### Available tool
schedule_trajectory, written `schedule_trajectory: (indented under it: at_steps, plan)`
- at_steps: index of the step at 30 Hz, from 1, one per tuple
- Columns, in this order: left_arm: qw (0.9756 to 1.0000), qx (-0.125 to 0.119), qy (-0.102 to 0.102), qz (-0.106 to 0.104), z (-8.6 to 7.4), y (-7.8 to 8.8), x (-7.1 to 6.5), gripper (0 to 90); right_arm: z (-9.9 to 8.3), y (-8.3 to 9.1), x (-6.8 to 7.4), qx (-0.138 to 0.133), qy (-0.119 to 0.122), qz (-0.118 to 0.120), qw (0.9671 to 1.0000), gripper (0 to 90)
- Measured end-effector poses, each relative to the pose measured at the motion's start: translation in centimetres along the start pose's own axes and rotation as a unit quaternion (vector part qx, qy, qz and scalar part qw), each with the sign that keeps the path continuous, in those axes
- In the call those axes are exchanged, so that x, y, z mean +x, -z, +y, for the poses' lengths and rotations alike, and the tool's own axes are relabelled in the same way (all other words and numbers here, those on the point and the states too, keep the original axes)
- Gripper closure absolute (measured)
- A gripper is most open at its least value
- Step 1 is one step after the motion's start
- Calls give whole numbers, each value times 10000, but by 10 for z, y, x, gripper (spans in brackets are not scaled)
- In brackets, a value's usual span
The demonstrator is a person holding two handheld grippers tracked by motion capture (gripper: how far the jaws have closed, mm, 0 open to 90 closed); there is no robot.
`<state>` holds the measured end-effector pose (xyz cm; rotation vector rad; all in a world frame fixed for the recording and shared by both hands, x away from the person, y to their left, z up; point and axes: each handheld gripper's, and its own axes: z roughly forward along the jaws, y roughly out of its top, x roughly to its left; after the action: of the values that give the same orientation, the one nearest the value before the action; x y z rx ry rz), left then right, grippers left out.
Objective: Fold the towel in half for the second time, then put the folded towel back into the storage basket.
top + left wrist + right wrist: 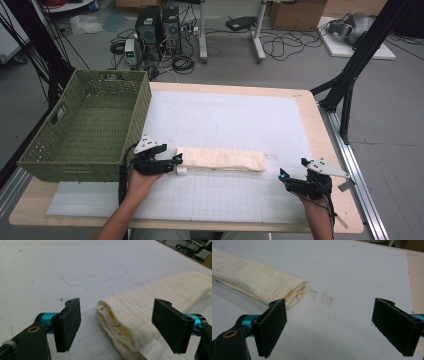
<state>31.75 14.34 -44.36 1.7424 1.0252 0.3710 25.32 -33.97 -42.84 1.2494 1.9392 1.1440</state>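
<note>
— What did the place look like from above?

— Grey floor strewn with cables behind a wooden table (330, 150) under a white gridded mat (235, 120). A green woven basket (90, 130) stood at the table's left edge. The folded cream cloth (221, 160) lay across the mat's near middle. My left gripper (178, 160) sat at the cloth's left end, beside the basket; my right gripper (282, 174) rested on the mat just past the cloth's right end, clear of it.

— And along your left gripper?

— The cloth's (140, 315) folded end lay between my left gripper's (120, 327) spread jaws, layers showing at the fold. Neither pad pressed on it; a gap showed at each side.

— The right one?

— My right gripper's (334, 327) jaws stood wide apart over bare mat (352, 277), holding nothing. The cloth's (254, 280) end lay ahead, beyond the tip of one jaw, with faint dark specks (323, 297) on the mat just beside it.
</note>
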Motion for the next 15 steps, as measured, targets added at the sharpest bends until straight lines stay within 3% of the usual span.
schedule_trajectory:
  at_steps: [5, 9, 15]
  plan:
    - [10000, 31, 3, -10, 0, -1, 1, 259, 3, -3, 2, 10, 45, -5, 10000, 120]
    - [9999, 97, 47, -43, 0, -3, 2, 333, 2, -4, 3, 18, 100, 0, 9999, 120]
    - [9992, 387, 54, 27, 0, -13, 1, 351, 1, -2, 2, 12, 55, -16, 10000, 120]
